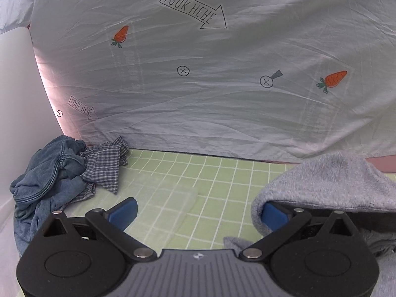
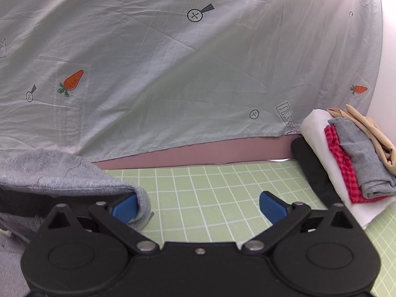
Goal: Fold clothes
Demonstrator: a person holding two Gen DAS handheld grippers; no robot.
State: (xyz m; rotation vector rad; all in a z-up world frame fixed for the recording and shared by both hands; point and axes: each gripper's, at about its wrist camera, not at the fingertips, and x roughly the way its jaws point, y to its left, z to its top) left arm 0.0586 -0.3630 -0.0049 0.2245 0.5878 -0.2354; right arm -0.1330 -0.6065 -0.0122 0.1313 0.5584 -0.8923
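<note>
Both claws stand wide apart over the green gridded worktop, neither clamped on anything. A grey fleece garment lies between them: it drapes over the inner blue pad of the left claw and likewise over the inner pad of the right claw, so each has one finger tucked under a raised edge of the cloth. The step in hand appears to be taking hold of this garment for a fold. The next move calls for each claw to pinch that edge, then lift and carry it evenly. A heap of unfolded clothes waits at the left; a stack of folded clothes sits at the right, before a printed sheet.
</note>
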